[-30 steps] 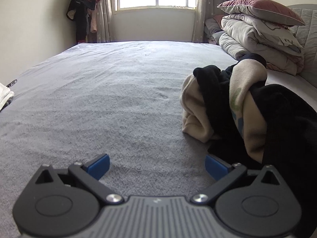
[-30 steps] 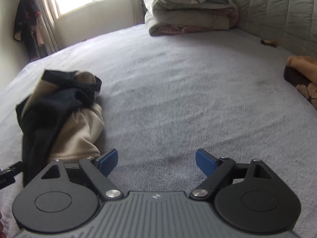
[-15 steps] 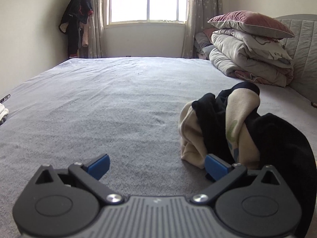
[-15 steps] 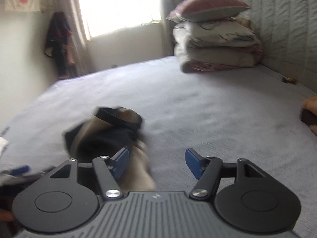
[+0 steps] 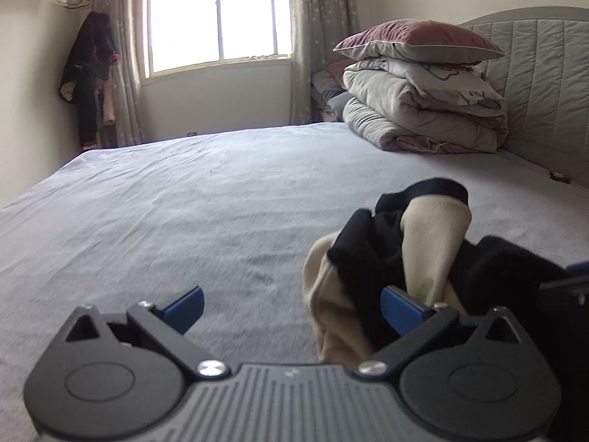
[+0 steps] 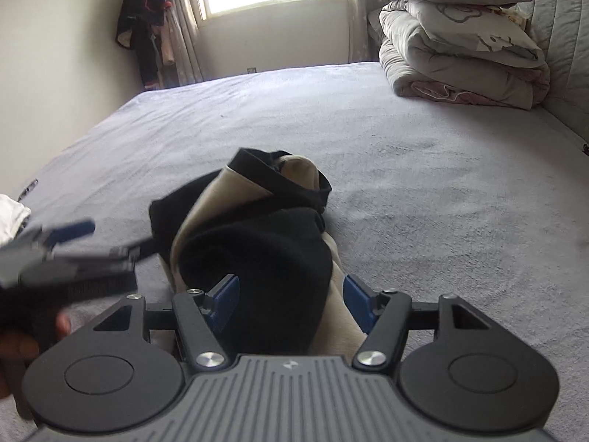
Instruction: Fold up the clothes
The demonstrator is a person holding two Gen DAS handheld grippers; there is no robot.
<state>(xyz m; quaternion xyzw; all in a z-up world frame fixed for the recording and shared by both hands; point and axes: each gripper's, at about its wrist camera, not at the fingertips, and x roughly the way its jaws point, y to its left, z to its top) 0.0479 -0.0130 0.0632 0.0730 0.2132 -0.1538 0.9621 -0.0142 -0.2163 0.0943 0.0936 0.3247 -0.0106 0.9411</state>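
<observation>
Two grippers on the go and neither has a real hold yet, far as I can tell. Nearest me, my right gripper (image 6: 291,302) has just been narrowing its jaws around the crumpled black-and-beige garment (image 6: 254,243); the bundle sits between the blue pads, but whether they actually pinch it I can't tell. My left gripper (image 5: 292,307) is spread wide with nothing in it, the garment just off its right pad, probably lining up for a second corner so I can spread it out. It all sits heaped on the grey bed (image 5: 184,199). Further back, stacked quilts (image 5: 423,118) against the headboard.
</observation>
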